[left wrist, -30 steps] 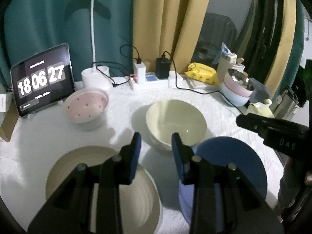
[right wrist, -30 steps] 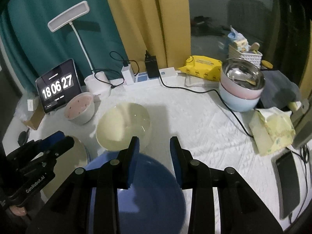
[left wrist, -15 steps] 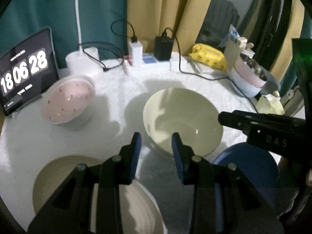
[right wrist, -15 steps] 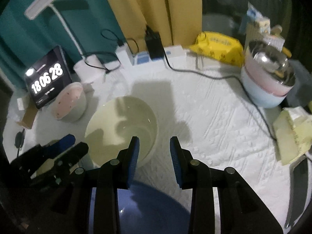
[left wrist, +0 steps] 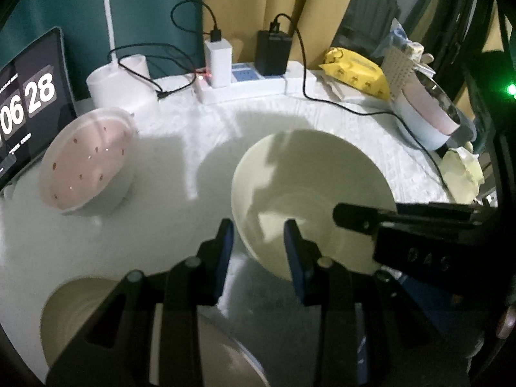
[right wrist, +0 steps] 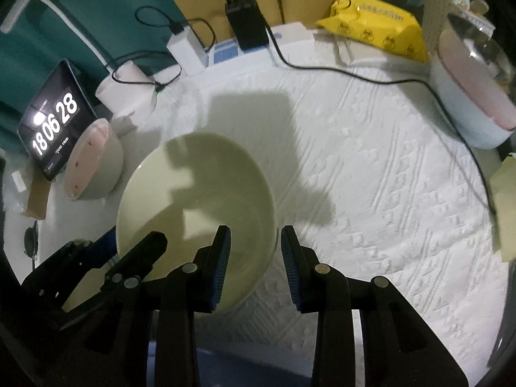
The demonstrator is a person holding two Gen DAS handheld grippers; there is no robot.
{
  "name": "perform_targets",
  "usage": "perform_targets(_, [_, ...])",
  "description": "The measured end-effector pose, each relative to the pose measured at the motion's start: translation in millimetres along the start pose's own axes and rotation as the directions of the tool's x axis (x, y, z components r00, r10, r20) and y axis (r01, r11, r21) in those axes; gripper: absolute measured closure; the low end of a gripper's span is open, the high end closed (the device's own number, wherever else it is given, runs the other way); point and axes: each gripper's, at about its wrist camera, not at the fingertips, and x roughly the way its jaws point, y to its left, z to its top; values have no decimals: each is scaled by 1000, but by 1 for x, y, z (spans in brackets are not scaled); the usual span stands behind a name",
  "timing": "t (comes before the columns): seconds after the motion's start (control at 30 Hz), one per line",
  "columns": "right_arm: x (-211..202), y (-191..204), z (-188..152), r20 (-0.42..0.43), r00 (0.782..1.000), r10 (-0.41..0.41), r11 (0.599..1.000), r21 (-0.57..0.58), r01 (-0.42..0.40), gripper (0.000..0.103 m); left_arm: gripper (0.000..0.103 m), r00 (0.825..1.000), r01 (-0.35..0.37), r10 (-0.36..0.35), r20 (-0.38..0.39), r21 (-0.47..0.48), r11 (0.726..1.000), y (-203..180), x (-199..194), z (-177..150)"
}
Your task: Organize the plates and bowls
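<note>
1. Left wrist view: my left gripper (left wrist: 256, 237) stands with its blue-padded jaws spread and nothing pinched; the near-left rim of the pale green bowl (left wrist: 309, 174) sits in the gap between the tips, and I cannot tell whether either pad touches it.
2. Ahead and to the left of those fingers rests the pink speckled bowl (left wrist: 87, 164), well apart from the green one. Below my left finger lies the cream ridged plate (left wrist: 74, 309), partly hidden by the gripper body.
3. Coming in from the right over the green bowl is my right gripper's finger, its housing stamped "DAS" (faint lettering, hard to read).
4. Far left, a tablet clock (left wrist: 29, 103) shows "06 28" here, cut off by the frame edge.
5. Right wrist view: my right gripper (right wrist: 254, 238) is likewise parted and empty, its left finger over the green bowl's interior and its right finger outside, over the white quilted cloth (right wrist: 371, 193); the bowl's right rim runs between them.
6. Here the clock reads "18 06 28" in full.
7. Far ahead sit a white power strip (right wrist: 290, 30) with plugged chargers and a yellow packet (right wrist: 377, 22) (its print too small to read).
</note>
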Motion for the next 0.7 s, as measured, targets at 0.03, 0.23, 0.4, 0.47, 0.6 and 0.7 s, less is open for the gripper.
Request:
perform_targets(0.03, [3,0,0,-7,1000,5,1000,4,-5,69,69,1000,-3,3,-2,1,1000,0,1,0])
perform_targets(0.23, [9,1,0,-7,1000,8,1000,-3,-8,74,70,1000,1,-1,-5,-1,1000,0,3,1])
perform_targets(0.4, [9,3,0,11,1000,-26,999,-34,26,82,71,1000,2,-2,10,-3,1000,0,4,1])
perform_targets(0.47, [8,2,1,17,1000,-11,1000,-26,12,82,72,1000,-1,1,14,-2,1000,-1,4,0])
perform_targets(0.6, [6,3,0,35,999,-11,999,-31,12,82,75,1000,0,0,22,-9,1000,2,3,-1])
perform_targets(0.7, [2,4,-1,57,998,-12,999,-40,14,83,76,1000,1,-1,31,-8,1000,3,1,-2])
